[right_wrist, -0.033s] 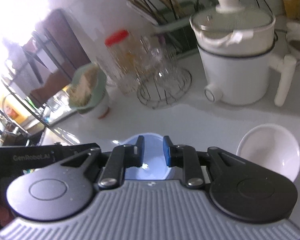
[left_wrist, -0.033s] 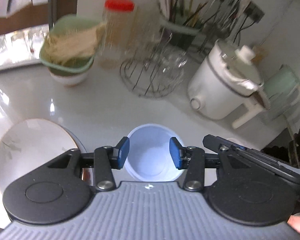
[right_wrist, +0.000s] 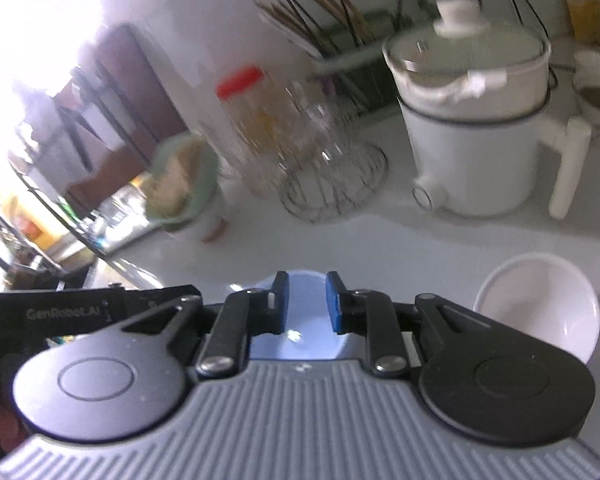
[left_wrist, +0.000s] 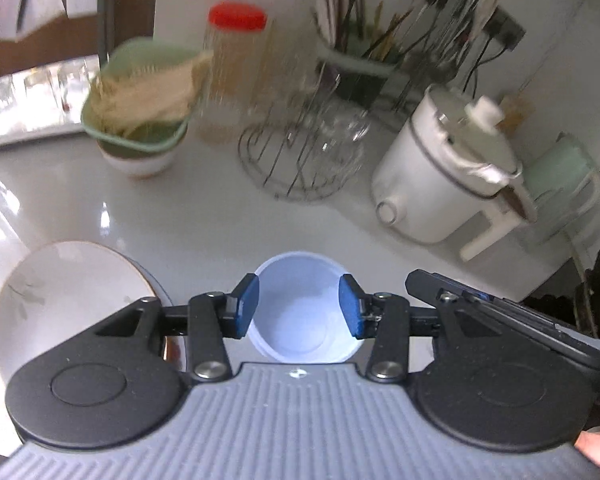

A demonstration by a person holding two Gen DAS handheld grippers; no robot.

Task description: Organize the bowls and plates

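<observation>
A pale blue bowl point(left_wrist: 304, 312) sits on the white counter. My left gripper point(left_wrist: 299, 305) is open above it, its blue pads level with the bowl's sides and nothing held. A white plate with a leaf print point(left_wrist: 68, 304) lies to its left. In the right wrist view the same blue bowl point(right_wrist: 300, 320) lies under my right gripper point(right_wrist: 307, 300), whose jaws are partly open and empty. A white bowl point(right_wrist: 540, 304) sits to the right of it.
At the back stand a green basket on a white bowl point(left_wrist: 140, 120), a red-lidded jar point(left_wrist: 232, 72), a wire rack with glasses point(left_wrist: 308, 160), a utensil holder point(left_wrist: 364, 64) and a white electric pot point(left_wrist: 444, 176). The other gripper's body point(left_wrist: 500, 312) is at the right.
</observation>
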